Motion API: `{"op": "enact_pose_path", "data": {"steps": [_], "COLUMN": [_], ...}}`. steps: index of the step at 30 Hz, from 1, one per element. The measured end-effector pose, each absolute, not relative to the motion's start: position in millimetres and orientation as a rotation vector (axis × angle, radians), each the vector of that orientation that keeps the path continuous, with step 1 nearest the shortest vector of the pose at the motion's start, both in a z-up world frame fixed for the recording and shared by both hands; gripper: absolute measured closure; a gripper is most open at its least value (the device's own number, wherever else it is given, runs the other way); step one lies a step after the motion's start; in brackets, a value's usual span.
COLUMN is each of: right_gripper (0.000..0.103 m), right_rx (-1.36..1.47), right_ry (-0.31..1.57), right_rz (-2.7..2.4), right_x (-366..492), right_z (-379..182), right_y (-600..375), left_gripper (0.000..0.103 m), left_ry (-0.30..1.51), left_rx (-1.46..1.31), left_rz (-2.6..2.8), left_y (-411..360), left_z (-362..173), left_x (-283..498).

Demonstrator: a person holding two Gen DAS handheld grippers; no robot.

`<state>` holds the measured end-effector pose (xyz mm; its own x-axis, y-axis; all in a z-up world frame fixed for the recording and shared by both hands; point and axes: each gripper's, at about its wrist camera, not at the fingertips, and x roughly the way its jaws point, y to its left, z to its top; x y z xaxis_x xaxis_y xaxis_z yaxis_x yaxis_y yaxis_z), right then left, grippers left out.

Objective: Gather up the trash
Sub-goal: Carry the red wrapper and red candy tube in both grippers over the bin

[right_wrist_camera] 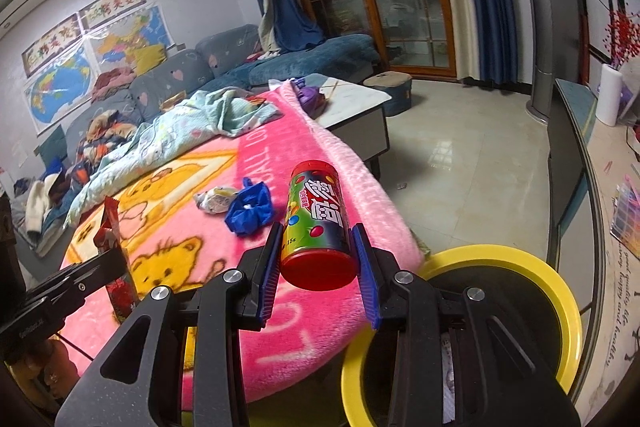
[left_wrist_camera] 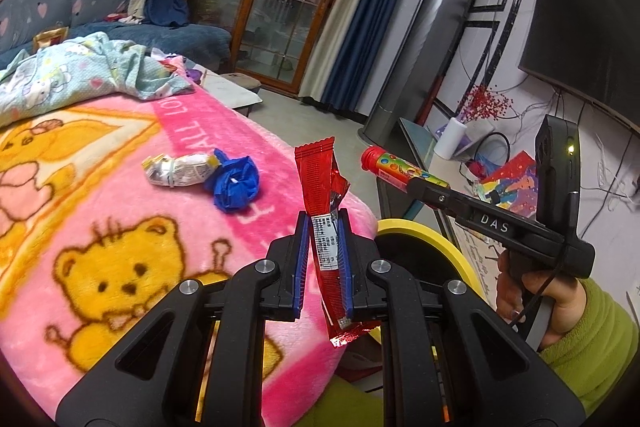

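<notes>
Your left hand-held gripper [left_wrist_camera: 323, 259] is clamped on a red snack wrapper [left_wrist_camera: 326, 211], which stands nearly upright between the blue pads at lower centre of the left wrist view, its crimped top edge above the jaws and its crumpled lower end hanging below them. Your right hand-held gripper [right_wrist_camera: 318, 267] is clamped on a candy tube [right_wrist_camera: 314, 223] with a red cap and coloured sweets printed on it; in the right wrist view the tube sits centre frame, red end toward the camera. Both hover over the near edge of the pink bear-print blanket [left_wrist_camera: 120, 227].

Two pieces of trash lie on the blanket, touching each other: a crumpled white wrapper [left_wrist_camera: 180, 169] and, just right of it, a wad of blue plastic [left_wrist_camera: 234, 185], left of centre in the left view.

The yellow-rimmed bin [right_wrist_camera: 520, 267] sits at lower right in the right wrist view, beside the blanket's edge. Your hand [left_wrist_camera: 536, 303], in a green sleeve [left_wrist_camera: 592, 355], grips the right tool's handle.
</notes>
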<state>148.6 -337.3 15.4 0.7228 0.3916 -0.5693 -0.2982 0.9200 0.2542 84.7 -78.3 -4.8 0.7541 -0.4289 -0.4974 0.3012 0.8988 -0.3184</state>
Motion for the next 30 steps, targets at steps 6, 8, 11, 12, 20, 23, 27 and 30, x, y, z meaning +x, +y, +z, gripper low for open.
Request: {"op": "enact_pose_path", "data": {"steps": [6,8,11,12,20,23,27,30], "right_gripper": [0.07,0.07,0.07,0.07,0.07,0.07,0.07,0.07], "right_rx": [0.179,0.188,0.203,0.206,0.231,0.236,0.245,0.246], "right_ry": [0.669,0.672,0.679,0.68,0.691,0.695,0.709,0.722], "right_rz": [0.349,0.336,0.318,0.311,0.265,0.245,0.219,0.2], "right_x": [149.3,149.0,147.9,147.3,142.1,138.2,134.8,132.2], "right_z": [11.9,10.8,8.9,8.0,1.3,-1.8,-7.3,-12.2], "right_y": [-355.0,-361.0,-370.3,-373.3,-398.4,-408.9,-422.4,-431.7], "left_gripper": [0.094,0.094,0.094,0.094,0.094,0.094,0.094,0.094], "left_ry": [0.599,0.602,0.606,0.607,0.612,0.614,0.62,0.629], "left_rx": [-0.201,-0.192,-0.178,-0.173,-0.133,-0.114,-0.088,-0.07], "left_rz": [-0.424,-0.433,-0.448,-0.454,-0.489,-0.507,-0.535,-0.557], "left_y": [-89.9,-94.9,-102.5,-105.4,-128.6,-137.8,-152.8,-164.5], "left_z": [-4.7,-5.0,-5.5,-5.5,-5.9,-5.3,-6.4,-8.4], "left_x": [89.6,90.6,92.3,92.9,93.1,93.3,94.9,97.2]}}
